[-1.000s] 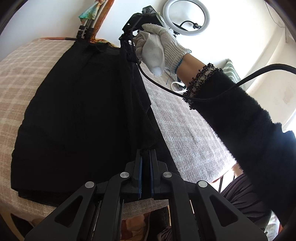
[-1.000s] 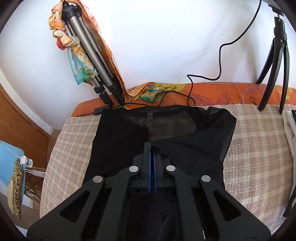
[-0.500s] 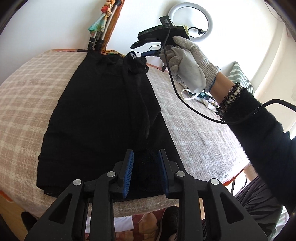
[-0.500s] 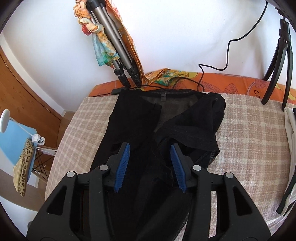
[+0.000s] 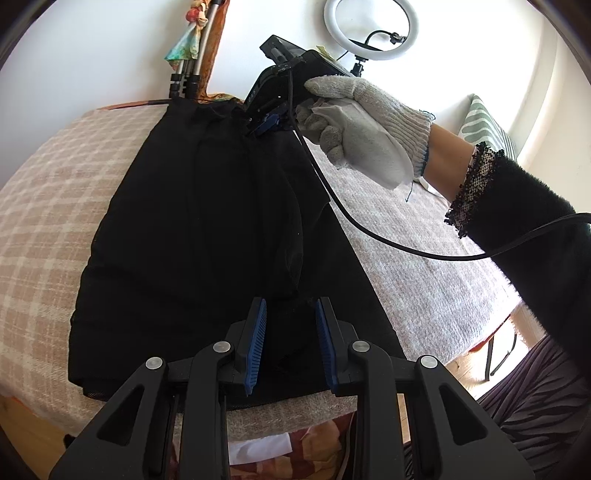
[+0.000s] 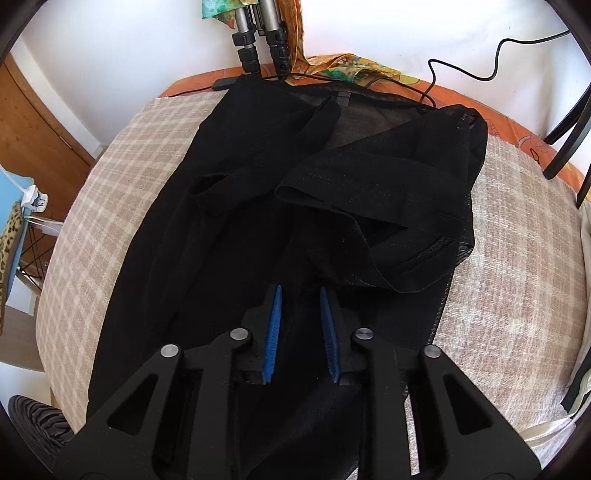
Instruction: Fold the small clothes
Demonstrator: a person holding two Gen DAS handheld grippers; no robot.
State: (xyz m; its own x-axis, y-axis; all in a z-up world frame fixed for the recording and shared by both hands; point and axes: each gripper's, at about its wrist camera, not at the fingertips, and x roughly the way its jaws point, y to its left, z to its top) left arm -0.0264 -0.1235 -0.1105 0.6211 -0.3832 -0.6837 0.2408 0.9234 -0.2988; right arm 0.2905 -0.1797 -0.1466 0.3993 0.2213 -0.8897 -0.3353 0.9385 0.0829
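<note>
A black sheer garment (image 5: 207, 229) lies lengthwise on the checked table cover (image 5: 48, 206), its right side folded over the middle. My left gripper (image 5: 290, 308) is open and empty just above the near hem. My right gripper (image 5: 269, 123), held by a white-gloved hand, hovers over the far end of the garment. In the right wrist view the garment (image 6: 258, 206) shows a folded sleeve and side panel bunched near the collar, and my right gripper (image 6: 300, 295) is open and empty above the cloth.
A tripod (image 6: 258, 40) with a colourful scarf leans at the far table edge, with a black cable (image 6: 461, 77) beside it. A ring light (image 5: 371, 27) stands behind. A second stand's legs (image 6: 569, 140) are at the right. The table edge (image 5: 295, 417) is close below my left gripper.
Both grippers were shut on the garment's side edge one second ago. They opened, let the fold drop onto the garment, and the right gripper has moved lower and nearer the cloth.
</note>
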